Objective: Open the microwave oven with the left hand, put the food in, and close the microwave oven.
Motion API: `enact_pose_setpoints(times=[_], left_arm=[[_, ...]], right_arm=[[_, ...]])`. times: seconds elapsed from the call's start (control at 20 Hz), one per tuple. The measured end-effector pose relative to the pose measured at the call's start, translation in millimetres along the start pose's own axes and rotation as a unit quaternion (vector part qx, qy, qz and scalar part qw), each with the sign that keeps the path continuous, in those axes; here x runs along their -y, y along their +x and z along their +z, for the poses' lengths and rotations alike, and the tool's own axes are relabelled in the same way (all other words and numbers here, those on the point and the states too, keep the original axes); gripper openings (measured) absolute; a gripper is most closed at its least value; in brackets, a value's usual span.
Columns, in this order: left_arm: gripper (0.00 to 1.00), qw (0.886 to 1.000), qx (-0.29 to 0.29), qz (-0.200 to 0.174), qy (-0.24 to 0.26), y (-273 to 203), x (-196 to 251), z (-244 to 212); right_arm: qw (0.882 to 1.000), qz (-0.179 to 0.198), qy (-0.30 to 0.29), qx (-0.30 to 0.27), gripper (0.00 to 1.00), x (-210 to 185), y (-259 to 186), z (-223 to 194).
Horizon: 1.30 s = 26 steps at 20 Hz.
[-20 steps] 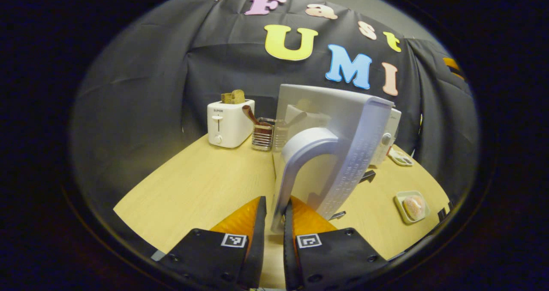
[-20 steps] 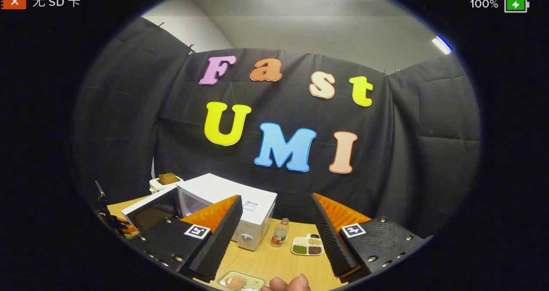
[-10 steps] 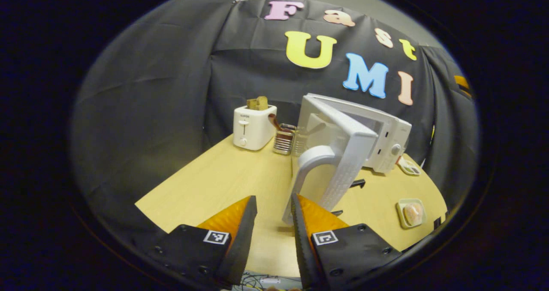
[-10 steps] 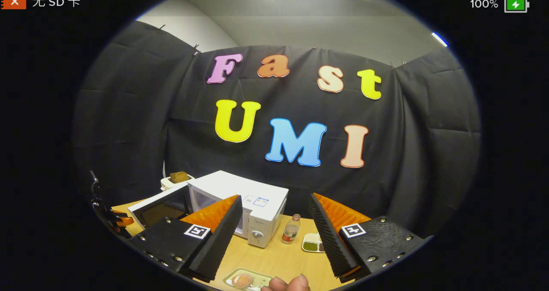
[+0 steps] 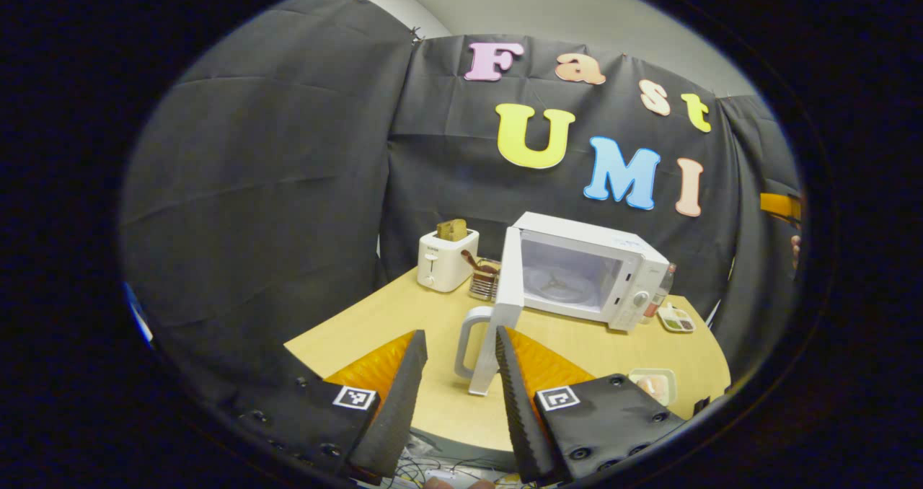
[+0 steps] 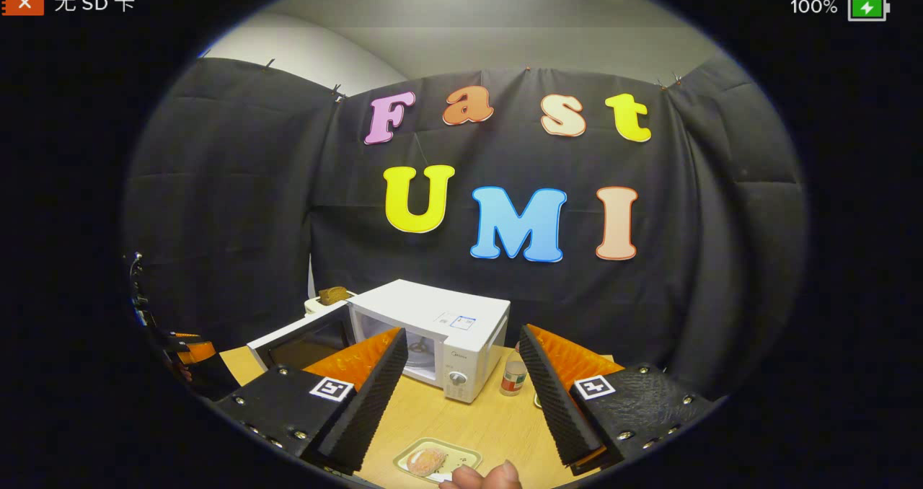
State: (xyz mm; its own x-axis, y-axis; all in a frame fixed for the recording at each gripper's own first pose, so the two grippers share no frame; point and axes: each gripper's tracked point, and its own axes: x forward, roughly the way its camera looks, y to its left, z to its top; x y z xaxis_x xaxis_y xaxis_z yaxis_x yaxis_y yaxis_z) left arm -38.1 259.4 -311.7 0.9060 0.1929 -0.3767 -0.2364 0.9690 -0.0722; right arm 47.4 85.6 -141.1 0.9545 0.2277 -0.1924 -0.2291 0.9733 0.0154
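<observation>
The worktop fills the lower middle of the left gripper view, pale wood with the booth cloth behind it. On it, right of centre, stands the microwave oven, and its door hangs swung wide, edge-on toward the camera, with the curved handle at lower centre. The cavity is bare; the turntable shows inside. So the opening step looks done.

The left tongs sit at the bottom centre with their jaws apart, and the handle lies past the tips, free of both fingers. The right tongs, at the bottom of the right gripper view, also stand apart and hold nothing.

The food lies on a small tray on the worktop at the bottom centre of the right gripper view, in front of the oven and well outside it; a fingertip shows just beside the tray. In the left gripper view the same tray is at the lower right.

Left to do, by my reading: lift the food, set it inside, and shut the door.
</observation>
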Motion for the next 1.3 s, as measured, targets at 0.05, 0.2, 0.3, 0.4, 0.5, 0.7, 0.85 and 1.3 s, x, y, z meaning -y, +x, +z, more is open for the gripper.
enact_pose_setpoints(times=[0.05, 0.2, 0.3, 0.4, 0.5, 0.7, 0.85, 1.3], left_arm=[[0.64, 1.000, 0.009, 0.007, -0.004, -17, 8, 11], [0.77, 0.999, 0.041, 0.030, 0.002, -70, 36, 44], [0.77, 0.996, 0.075, 0.049, 0.023, -101, 45, 77], [0.83, 0.992, 0.102, 0.062, 0.041, -124, 55, 107], [0.88, 0.987, 0.126, 0.071, 0.064, -140, 60, 137], [0.92, 0.984, 0.149, 0.060, 0.077, -148, 60, 176], [0.93, 0.985, 0.136, 0.037, 0.098, -143, 47, 178], [0.93, 0.986, 0.121, -0.044, 0.105, -108, 14, 182]], right_arm=[[1.000, 0.005, 0.004, 0.000, 0.95, 2, -3, -2], [1.000, 0.021, 0.011, -0.002, 0.95, 3, -8, -14], [0.999, 0.027, 0.017, -0.003, 0.95, 1, -6, -25], [0.999, 0.028, 0.027, -0.015, 0.95, -2, -4, -38], [0.999, 0.025, 0.033, -0.026, 0.95, -6, 0, -50], [0.998, 0.022, 0.038, -0.051, 0.96, -27, 14, -80], [0.996, -0.002, 0.060, -0.073, 0.96, -37, 25, -105], [0.977, -0.061, 0.051, -0.199, 0.96, -63, 28, -226]])
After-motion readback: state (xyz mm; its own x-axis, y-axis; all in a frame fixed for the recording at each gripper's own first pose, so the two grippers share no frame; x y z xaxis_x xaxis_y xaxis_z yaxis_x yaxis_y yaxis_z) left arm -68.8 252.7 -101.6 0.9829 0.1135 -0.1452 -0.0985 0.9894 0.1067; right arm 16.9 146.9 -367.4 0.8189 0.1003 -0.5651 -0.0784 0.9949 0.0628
